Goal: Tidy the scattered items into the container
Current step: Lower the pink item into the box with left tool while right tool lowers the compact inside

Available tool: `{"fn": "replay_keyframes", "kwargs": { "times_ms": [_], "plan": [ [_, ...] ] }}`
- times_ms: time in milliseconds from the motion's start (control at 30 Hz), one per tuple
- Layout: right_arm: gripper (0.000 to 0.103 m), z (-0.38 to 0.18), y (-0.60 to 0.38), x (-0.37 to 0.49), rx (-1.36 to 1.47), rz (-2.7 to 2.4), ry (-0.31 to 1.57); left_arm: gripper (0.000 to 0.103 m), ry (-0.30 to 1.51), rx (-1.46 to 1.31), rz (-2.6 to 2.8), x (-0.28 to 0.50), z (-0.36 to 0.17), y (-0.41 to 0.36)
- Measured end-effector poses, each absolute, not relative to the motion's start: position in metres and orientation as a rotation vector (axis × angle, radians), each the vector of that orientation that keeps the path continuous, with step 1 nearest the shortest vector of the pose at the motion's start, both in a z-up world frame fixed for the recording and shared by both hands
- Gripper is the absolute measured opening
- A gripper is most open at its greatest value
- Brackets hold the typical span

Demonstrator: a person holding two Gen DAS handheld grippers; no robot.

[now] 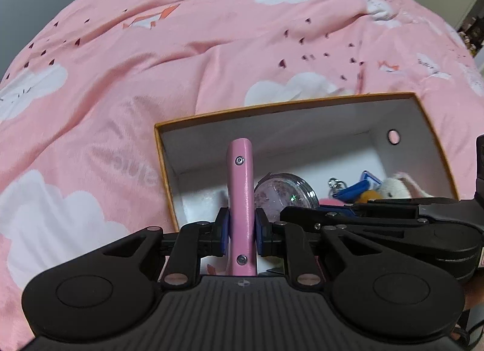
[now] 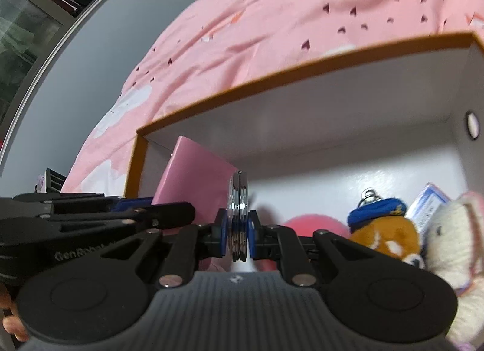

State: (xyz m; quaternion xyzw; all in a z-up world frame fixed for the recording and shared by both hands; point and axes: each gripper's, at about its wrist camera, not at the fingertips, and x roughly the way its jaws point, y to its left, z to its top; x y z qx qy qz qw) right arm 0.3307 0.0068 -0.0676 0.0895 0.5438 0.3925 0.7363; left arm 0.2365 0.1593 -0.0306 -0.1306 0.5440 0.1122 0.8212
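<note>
An open cardboard box with an orange rim [image 1: 272, 106] [image 2: 302, 66] and white inside lies on the pink bedding. My left gripper [image 1: 241, 230] is shut on a flat pink case [image 1: 240, 187], edge-on here, hanging over the box's left end. In the right wrist view the pink case [image 2: 190, 175] shows its broad face, with the left gripper [image 2: 163, 209] beside it. My right gripper [image 2: 240, 236] is shut on a round silver-rimmed disc [image 2: 239, 196] above the box floor. From the left, that disc [image 1: 284, 196] looks clear and glittery, at the right gripper [image 1: 290, 215].
Inside the box lie a brown plush with a blue cap [image 2: 384, 230], a white plush [image 2: 450, 239], a blue-and-white packet [image 2: 426, 203] and a pink round thing [image 2: 314, 224]. Pink cloud-print quilt [image 1: 181, 48] surrounds it. A grey wall [image 2: 90, 79] stands left.
</note>
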Motion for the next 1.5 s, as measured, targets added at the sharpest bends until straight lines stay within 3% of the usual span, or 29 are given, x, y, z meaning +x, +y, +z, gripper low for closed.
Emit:
{"fn": "replay_keyframes", "kwargs": {
  "times_ms": [700, 1167, 1500],
  "plan": [
    [0.015, -0.076, 0.029, 0.327, 0.17, 0.832, 1.217, 0.026, 1.181, -0.326, 0.227, 0.234, -0.026, 0.171],
    [0.015, -0.061, 0.064, 0.313, 0.056, 0.873, 1.161, 0.026, 0.965, -0.378, 0.25, 0.183, 0.017, 0.19],
    [0.017, -0.066, 0.081, 0.298, -0.096, 0.836, 1.143, 0.026, 0.956, -0.504, 0.287, 0.154, 0.003, 0.212]
  ]
}}
